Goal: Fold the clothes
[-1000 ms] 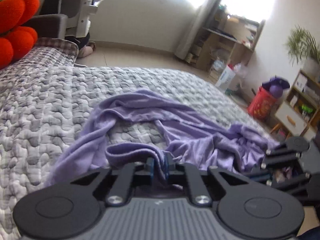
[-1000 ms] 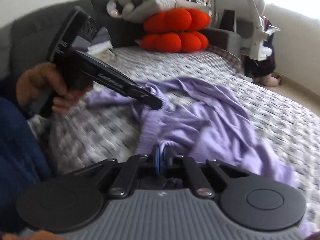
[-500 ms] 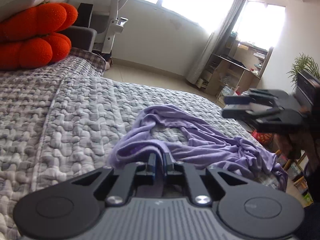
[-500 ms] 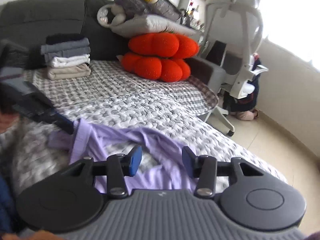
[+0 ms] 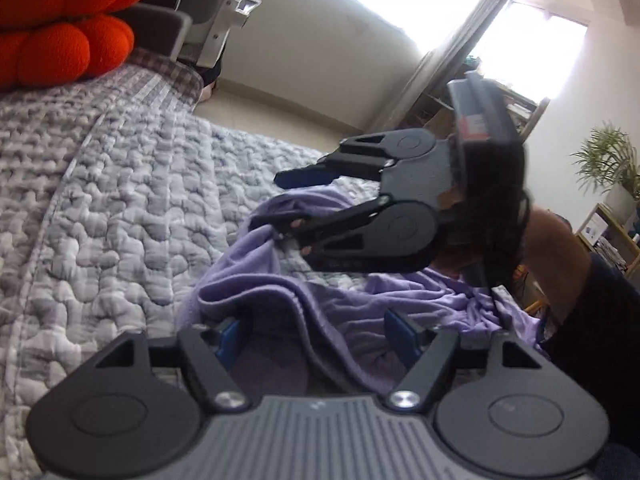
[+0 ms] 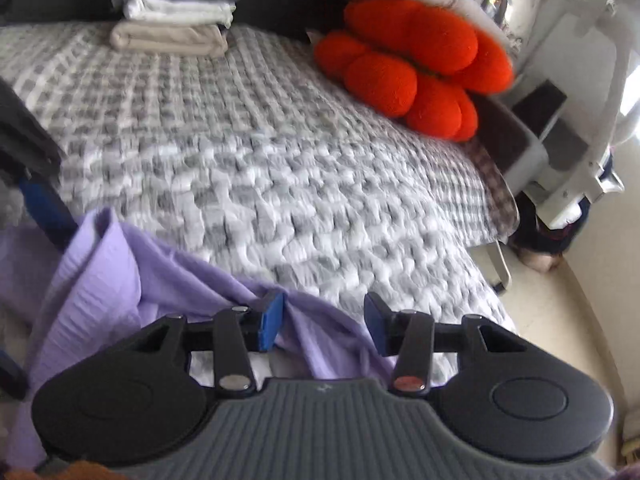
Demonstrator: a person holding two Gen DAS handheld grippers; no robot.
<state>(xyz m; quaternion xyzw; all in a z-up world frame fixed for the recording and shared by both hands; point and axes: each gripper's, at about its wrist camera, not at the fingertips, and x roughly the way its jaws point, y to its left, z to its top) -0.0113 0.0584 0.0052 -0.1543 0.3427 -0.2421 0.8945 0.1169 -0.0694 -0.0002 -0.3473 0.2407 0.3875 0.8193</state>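
L wrist: left gripper (image 5: 316,330) jaws opening, pads clear of the purple garment (image 5: 360,300) bunched between them on the quilted bed (image 5: 120,200). Right gripper (image 5: 286,200) hangs above the cloth ahead, blocking the far part.

R wrist: right gripper (image 6: 324,322) jaws closing, a garment (image 6: 120,272) fold between, not pinched. Orange cushion (image 6: 416,64) and folded stack (image 6: 172,16) lie beyond.

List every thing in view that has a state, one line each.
purple garment: crumpled, unfolded on the quilt.
left gripper: jaws opening, cloth between them, not pinched.
right gripper: jaws closing, a fold between them, not pressed.
stack of clothes: folded, piled.
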